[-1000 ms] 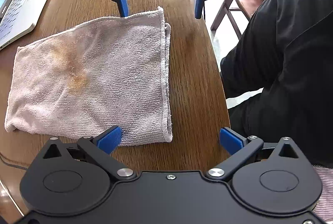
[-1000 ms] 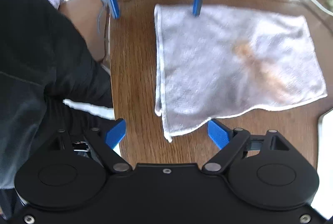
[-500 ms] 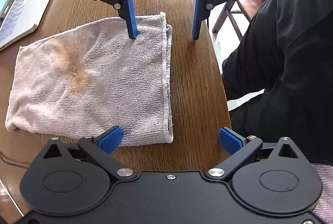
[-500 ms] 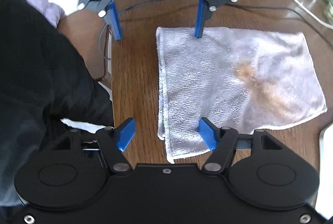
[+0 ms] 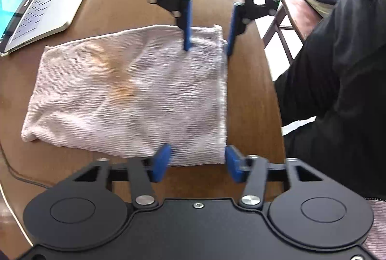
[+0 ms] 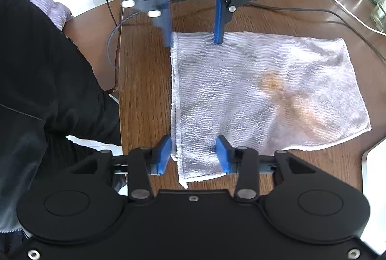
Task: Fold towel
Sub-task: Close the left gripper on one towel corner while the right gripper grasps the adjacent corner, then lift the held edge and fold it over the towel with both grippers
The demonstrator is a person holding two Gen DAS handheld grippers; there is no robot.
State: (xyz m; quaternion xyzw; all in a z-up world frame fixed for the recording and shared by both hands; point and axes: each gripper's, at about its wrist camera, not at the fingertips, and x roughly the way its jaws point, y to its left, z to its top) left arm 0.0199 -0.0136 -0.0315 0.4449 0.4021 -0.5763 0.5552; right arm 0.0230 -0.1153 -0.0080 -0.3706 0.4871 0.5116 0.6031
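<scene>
The left gripper has its two blue fingers apart, one on each side of the near corner of the pale, ribbed cloth towel, and they have not squeezed it. The right gripper is the same at the other corner of that short side: fingers apart, the towel's doubled edge lying between them, nothing pinched yet. Each claw can see the other one straight ahead, at the far end of that edge. The towel lies flat on the brown wooden table, reaching away to one side of both claws (it has an orange stain in the middle). A silver laptop sits past the towel's far end, and a black cable runs behind it. This looks like the grabbing step. Next, I think both claws must close on their corners together, then lift and carry that edge over to the far edge.
</scene>
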